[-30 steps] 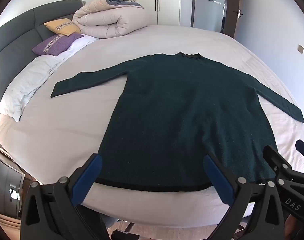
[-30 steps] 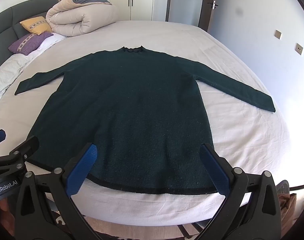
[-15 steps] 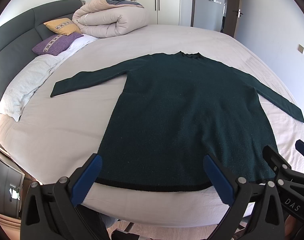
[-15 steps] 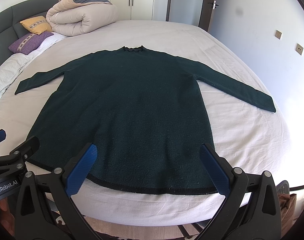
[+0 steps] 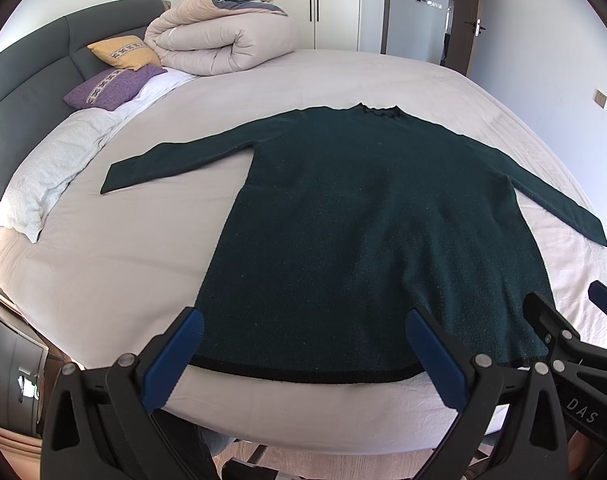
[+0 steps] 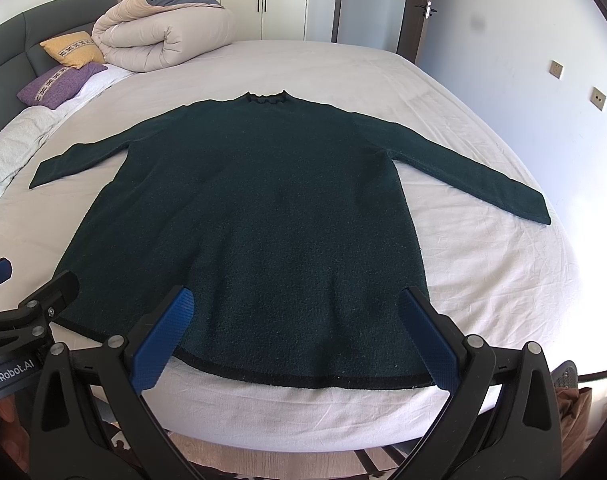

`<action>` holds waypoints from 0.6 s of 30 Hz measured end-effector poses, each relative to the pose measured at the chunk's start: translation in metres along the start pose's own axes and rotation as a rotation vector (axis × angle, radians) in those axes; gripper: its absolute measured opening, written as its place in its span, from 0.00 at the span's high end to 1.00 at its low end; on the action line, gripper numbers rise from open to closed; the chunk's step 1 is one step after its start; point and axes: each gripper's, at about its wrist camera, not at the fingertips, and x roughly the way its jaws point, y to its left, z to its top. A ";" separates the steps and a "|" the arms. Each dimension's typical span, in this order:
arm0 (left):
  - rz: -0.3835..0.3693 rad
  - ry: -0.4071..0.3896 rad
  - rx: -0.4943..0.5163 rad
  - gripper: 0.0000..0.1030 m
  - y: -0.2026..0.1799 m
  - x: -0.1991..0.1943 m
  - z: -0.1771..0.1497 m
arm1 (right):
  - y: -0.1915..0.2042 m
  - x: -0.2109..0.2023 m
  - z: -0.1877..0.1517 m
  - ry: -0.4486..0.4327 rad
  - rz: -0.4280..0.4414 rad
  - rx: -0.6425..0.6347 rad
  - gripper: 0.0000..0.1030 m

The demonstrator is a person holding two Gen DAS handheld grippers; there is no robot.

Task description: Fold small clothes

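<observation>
Both released, the left gripper [image 5: 303, 344] and right gripper [image 6: 297, 328] hover over the near hem of the flat green sweater [image 6: 255, 208], where pinching both layers squarely at the hem corners should keep the fold even.

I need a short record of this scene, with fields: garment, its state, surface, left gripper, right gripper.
garment: dark green sweater
state: spread flat, sleeves out, unfolded
surface: bed
left gripper: open, at the hem, holds nothing
right gripper: open, at the hem, holds nothing
</observation>
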 end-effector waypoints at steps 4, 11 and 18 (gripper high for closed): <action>0.000 0.000 0.000 0.00 0.000 0.000 0.000 | 0.000 0.001 0.000 0.000 0.000 0.000 0.00; -0.002 0.003 0.000 0.00 -0.001 0.003 -0.001 | 0.000 0.001 -0.001 0.001 0.000 0.000 0.00; -0.004 0.003 -0.002 0.00 0.000 0.003 -0.002 | 0.000 0.002 -0.001 0.001 0.001 0.001 0.00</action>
